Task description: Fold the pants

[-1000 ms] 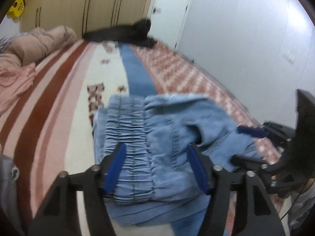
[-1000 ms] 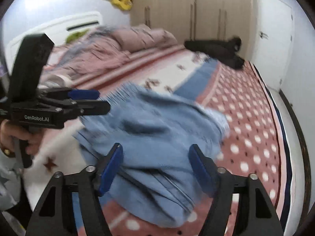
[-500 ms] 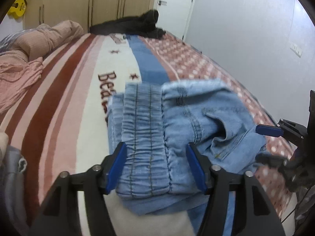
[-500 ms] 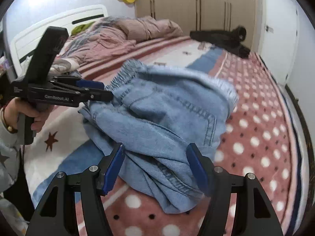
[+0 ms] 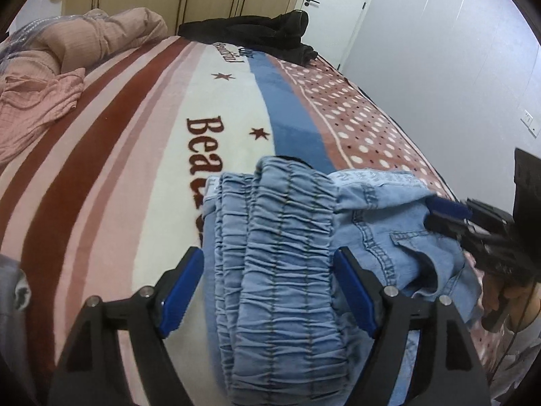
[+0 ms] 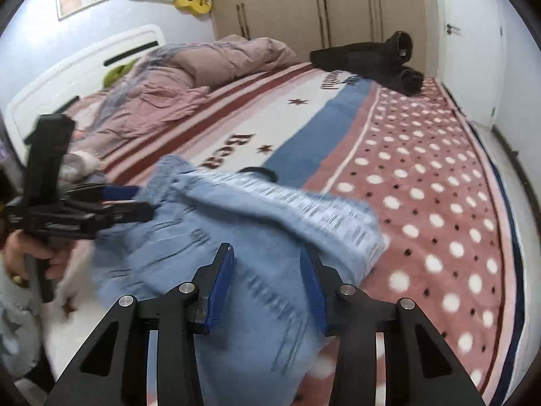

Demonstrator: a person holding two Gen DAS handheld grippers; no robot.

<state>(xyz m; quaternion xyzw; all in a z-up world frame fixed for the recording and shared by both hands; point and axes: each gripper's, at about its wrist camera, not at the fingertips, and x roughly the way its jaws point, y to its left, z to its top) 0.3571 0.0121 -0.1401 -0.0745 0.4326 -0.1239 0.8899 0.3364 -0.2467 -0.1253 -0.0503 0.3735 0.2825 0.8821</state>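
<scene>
**A:** where are the pants (image 5: 287, 270) right now?

**B:** bunched on the bed (image 5: 111, 182), near its polka-dot edge, elastic waistband toward my left cam. My left hand-held gripper (image 5: 270, 291) has its jaws spread wide either side of that waistband, not pinching it.

**A:** and the right one?

**B:** right hand-held gripper (image 6: 267, 284) is apart too, denim blurry between the pads. Black clothes (image 6: 372, 61) sit at the far end.

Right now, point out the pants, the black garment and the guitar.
pants (image 5: 280, 270), left wrist view, gathered elastic waistband.
black garment (image 6: 372, 59), right wrist view, its middle.
guitar (image 6: 192, 0), right wrist view, yellow body.
</scene>
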